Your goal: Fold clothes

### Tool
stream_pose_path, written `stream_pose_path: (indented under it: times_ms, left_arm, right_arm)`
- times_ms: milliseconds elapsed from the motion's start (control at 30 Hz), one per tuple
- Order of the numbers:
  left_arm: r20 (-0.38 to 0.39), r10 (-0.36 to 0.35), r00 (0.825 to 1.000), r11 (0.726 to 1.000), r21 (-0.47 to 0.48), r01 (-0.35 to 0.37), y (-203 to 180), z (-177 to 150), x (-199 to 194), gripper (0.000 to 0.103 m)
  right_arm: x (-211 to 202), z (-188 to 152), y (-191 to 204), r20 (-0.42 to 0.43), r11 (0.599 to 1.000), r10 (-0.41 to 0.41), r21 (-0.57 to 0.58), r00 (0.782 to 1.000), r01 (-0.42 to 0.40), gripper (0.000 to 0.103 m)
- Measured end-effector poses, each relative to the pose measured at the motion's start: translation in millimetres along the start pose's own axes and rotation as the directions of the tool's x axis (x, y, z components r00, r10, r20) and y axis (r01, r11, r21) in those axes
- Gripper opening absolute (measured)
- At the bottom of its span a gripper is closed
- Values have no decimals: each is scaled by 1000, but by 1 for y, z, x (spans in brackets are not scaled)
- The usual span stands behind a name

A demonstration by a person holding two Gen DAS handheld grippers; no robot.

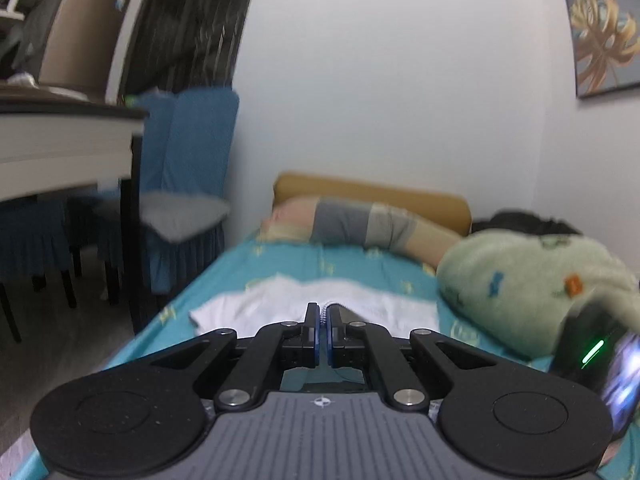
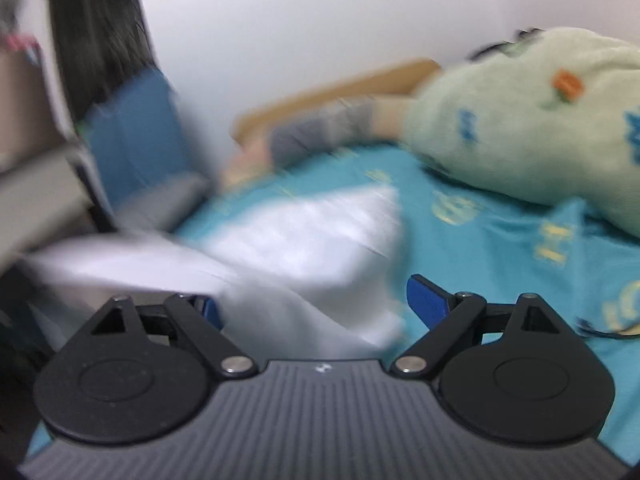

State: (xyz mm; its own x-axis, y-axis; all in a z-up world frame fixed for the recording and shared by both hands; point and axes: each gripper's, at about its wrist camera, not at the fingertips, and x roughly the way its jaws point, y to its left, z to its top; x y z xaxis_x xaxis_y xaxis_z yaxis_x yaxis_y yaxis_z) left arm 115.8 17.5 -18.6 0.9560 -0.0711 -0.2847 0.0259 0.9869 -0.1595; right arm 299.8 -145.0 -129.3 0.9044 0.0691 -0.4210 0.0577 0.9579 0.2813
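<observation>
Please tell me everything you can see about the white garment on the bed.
The white fabric garment looks thin and soft. It lies spread, slightly wrinkled, on the teal patterned bedsheet, beside the pale green fleece bundle. The left gripper has its jaws shut on a fold. In the blurred right wrist view, part of it lies between the open right gripper's jaws.

Counted on and beside the teal bed

One flat white cotton garment [image 1: 280,304] lies at 12 o'clock; one fuzzy pale-green blanket with orange and blue motifs [image 1: 520,284] at 2 o'clock; one tan-and-grey striped pillow [image 1: 360,224] beyond; one mustard padded headboard [image 1: 372,190]; two blue-covered chairs [image 1: 192,152] at 10 o'clock; one gold-leaf wall picture [image 1: 600,36].
</observation>
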Motion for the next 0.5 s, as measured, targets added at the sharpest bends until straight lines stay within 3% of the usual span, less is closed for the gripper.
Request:
stream_pose_path:
  times_ms: [100, 167, 233, 333, 500]
  left_arm:
    - [35, -16, 999, 1000, -19, 17, -4, 1, -8, 3]
    - [62, -29, 998, 999, -31, 30, -5, 4, -17, 3]
    - [102, -48, 994, 998, -46, 52, -3, 11, -34, 3]
    - [171, -77, 982, 994, -58, 88, -2, 23, -62, 3]
    - [316, -162, 935, 984, -19, 177, -8, 39, -131, 3]
  right_arm:
    - [7, -4, -17, -57, 998, -61, -13, 997, 60, 91]
    - [-14, 4, -24, -10, 995, -103, 5, 995, 103, 91]
    - [-46, 24, -26, 87, 992, -123, 6, 989, 123, 91]
    - [-100, 53, -27, 242, 990, -127, -23, 962, 136, 91]
    - [-189, 91, -23, 428, 982, -105, -100, 898, 163, 91]
